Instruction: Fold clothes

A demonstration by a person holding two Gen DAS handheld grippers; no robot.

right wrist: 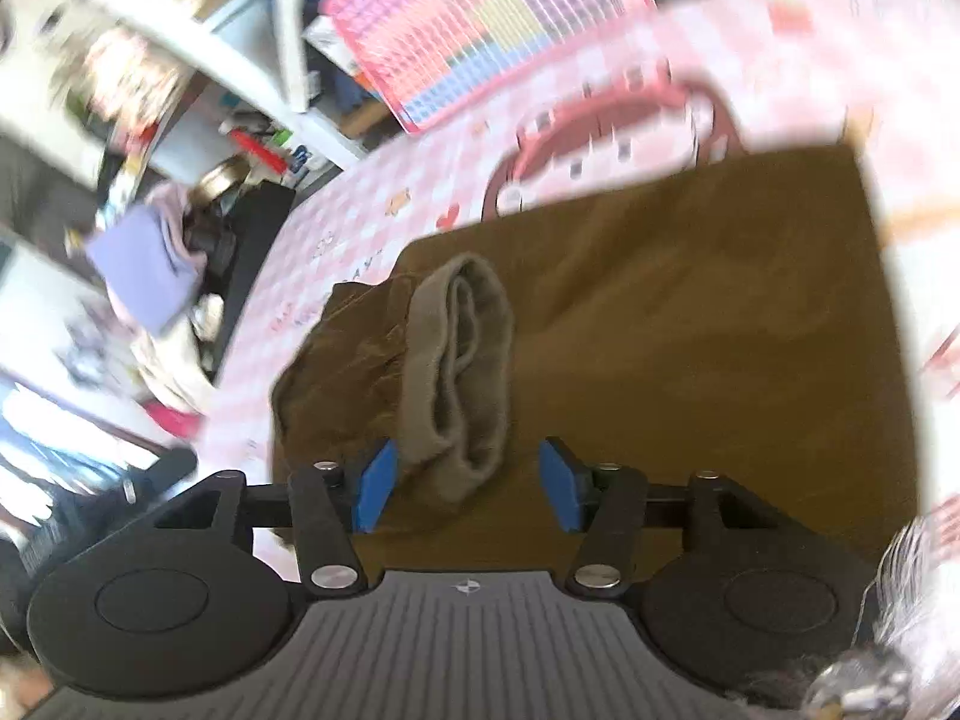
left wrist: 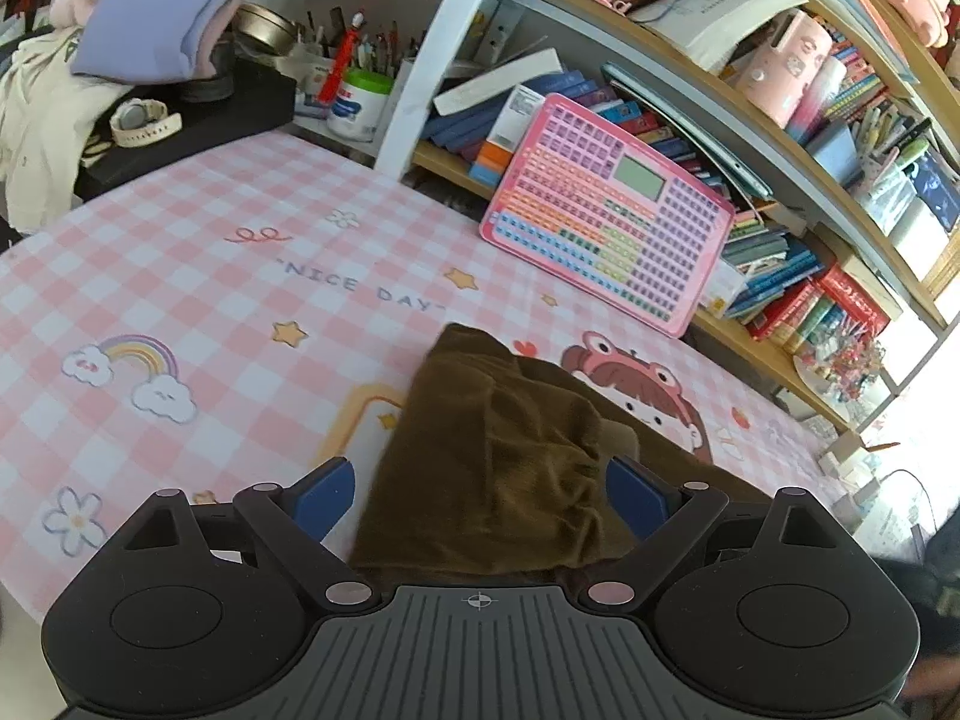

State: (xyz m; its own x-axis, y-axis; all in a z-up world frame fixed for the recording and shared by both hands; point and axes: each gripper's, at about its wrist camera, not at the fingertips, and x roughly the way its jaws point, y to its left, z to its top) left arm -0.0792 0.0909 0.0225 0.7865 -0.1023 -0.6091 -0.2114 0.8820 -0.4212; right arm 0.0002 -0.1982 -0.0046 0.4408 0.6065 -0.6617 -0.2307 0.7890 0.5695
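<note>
Left tool [left wrist: 480, 495] is tipped down toward the table, blue pads [left wrist: 324, 495] spread wide with brown fabric bunched in the gap; the right-hand pad is against the cloth, the other one stands clear. Right tool [right wrist: 468, 483] also angles down, rolled sideways so its view is tilted and blurry. Its pads [right wrist: 375, 486] are apart, about halfway open, not pinching anything.

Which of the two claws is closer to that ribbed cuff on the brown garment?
Right. The right claw sits open with the ribbed cuff reaching between its blue pads. The left claw straddles a bunched part of the brown garment, where no cuff shows.
</note>
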